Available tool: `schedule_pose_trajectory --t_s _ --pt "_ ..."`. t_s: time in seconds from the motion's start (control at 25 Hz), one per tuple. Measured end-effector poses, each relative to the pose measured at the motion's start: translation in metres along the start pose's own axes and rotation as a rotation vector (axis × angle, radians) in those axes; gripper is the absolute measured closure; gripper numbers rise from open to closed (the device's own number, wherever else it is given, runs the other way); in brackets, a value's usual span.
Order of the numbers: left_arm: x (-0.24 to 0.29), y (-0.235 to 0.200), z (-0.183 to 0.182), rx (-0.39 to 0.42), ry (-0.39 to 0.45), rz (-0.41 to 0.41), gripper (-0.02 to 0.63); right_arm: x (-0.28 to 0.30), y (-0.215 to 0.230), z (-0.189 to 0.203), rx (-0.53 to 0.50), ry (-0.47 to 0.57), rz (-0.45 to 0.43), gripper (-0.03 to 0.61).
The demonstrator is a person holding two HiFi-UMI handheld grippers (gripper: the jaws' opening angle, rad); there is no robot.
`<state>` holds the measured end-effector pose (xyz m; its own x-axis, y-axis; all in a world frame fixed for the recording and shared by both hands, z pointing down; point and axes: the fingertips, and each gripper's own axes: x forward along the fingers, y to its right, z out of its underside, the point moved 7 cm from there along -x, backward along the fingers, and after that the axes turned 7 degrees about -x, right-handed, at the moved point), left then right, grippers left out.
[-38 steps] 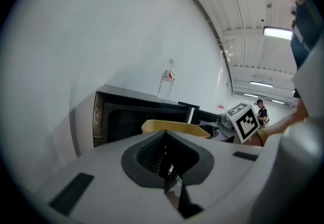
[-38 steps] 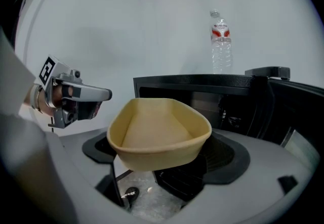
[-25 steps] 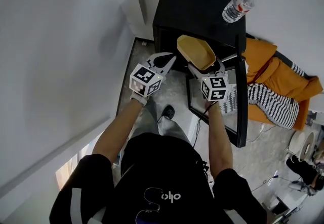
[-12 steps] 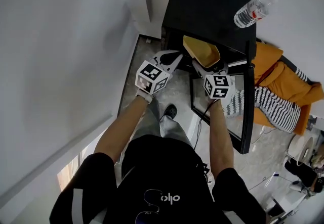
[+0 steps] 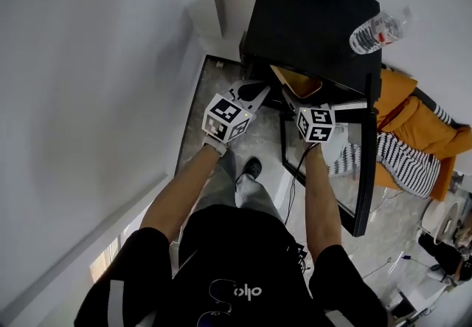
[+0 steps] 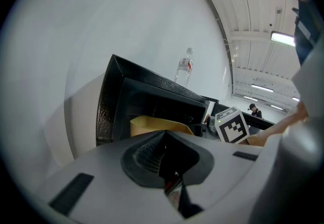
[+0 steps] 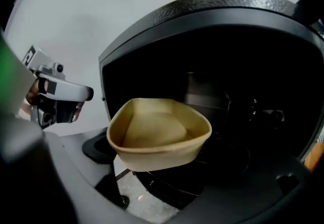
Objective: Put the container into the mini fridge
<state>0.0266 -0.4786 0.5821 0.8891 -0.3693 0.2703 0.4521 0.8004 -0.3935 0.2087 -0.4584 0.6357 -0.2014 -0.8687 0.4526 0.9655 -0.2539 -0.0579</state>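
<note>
From the head view, the right gripper (image 5: 293, 99) holds a tan, shallow, round-cornered paper container (image 5: 299, 83) just ahead of its fingertips. The container's far half is already under the top edge of the black, box-shaped mini fridge (image 5: 313, 15). The left gripper (image 5: 255, 88) hangs just beside it, to the left of the right fingers and apart from the container. The fridge's glass-fronted door (image 5: 360, 170) stands swung open to the right of the right fingers. A clear plastic water bottle (image 5: 377, 29) lies on the fridge top, well beyond both grippers.

In the left gripper view, the fingers (image 6: 163, 153) are pressed together with nothing between them. The container's rim (image 6: 152, 126) shows just past their tips, to the right, in front of the dark fridge opening.

In the right gripper view, the fingers (image 7: 104, 154) pinch the container (image 7: 157, 134) at its near wall. The body juts forward from them, level, at the mouth of the dark cavity. A black shelf lies below and ahead of it.

The step in hand looks like the insertion. It would go best with the container kept level and pushed straight ahead from the fingers, then lowered until its base rests on the shelf before the pinch is released. The grip is on one wall only, so a tilt could let it sag or slip.
</note>
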Motion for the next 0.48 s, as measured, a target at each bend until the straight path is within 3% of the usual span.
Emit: schedule_pose_trajectory --t_s 0.48 --pt "0.003 -0.017 0.007 -0.019 -0.016 -0.002 0.606 0.027 0.01 0.0 0.009 -0.021 0.025 0.061"
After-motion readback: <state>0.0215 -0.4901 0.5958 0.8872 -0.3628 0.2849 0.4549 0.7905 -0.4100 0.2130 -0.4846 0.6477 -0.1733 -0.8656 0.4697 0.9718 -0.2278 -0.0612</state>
